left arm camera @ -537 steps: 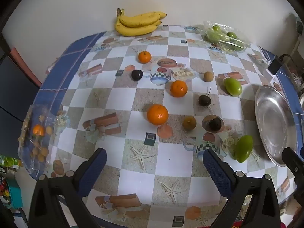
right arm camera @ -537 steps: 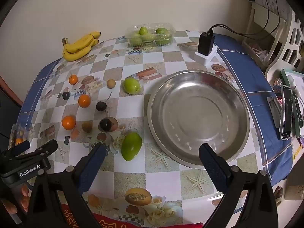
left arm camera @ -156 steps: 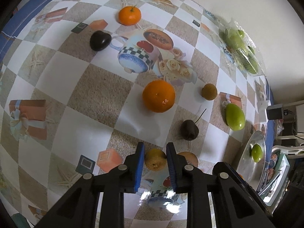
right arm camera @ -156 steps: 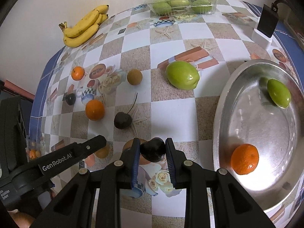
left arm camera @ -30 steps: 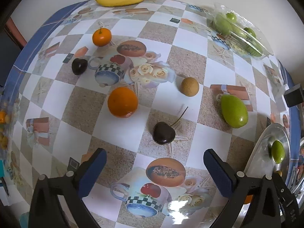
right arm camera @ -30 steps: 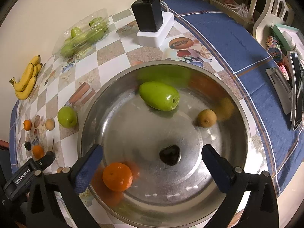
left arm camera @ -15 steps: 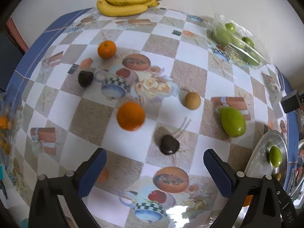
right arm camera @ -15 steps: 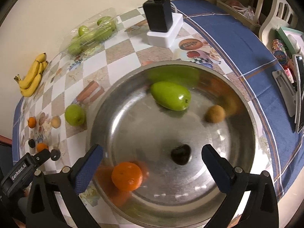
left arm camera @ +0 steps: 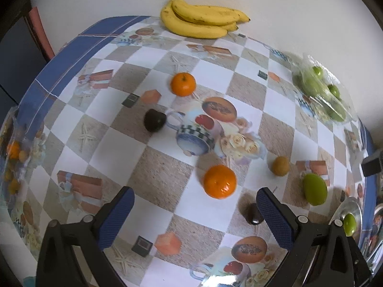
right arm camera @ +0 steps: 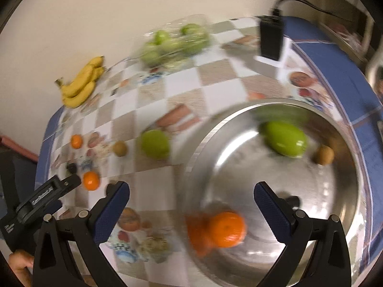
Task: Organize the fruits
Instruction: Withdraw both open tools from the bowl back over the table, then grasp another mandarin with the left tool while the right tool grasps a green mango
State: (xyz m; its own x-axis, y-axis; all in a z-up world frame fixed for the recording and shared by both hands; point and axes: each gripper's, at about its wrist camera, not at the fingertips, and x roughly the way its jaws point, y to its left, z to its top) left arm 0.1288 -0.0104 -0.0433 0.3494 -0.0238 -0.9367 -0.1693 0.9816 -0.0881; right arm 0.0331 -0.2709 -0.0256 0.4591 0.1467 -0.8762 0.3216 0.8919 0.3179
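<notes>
Both pairs of blue-padded fingers stand wide apart, holding nothing — the left gripper (left arm camera: pixel 194 211) hangs over the checked tablecloth (left arm camera: pixel 115 153), the right gripper (right arm camera: pixel 191 205) over the near edge of the metal plate (right arm camera: pixel 198 148). Just beyond the left one lie an orange (left arm camera: pixel 219 181) and, partly behind its right finger, a dark fruit (left arm camera: pixel 252 212). Farther out: a small brown fruit (left arm camera: pixel 280 165), a green fruit (left arm camera: pixel 314 189), another dark fruit (left arm camera: pixel 154 120), a smaller orange (left arm camera: pixel 183 84). In the plate sit an orange (right arm camera: pixel 226 229), a dark fruit (right arm camera: pixel 290 201), a green one (right arm camera: pixel 284 138) and a brown one (right arm camera: pixel 323 155) — all blurred. Bananas (left arm camera: pixel 201 20) and a clear pack of green fruit (left arm camera: pixel 320 93) lie against the wall.
</notes>
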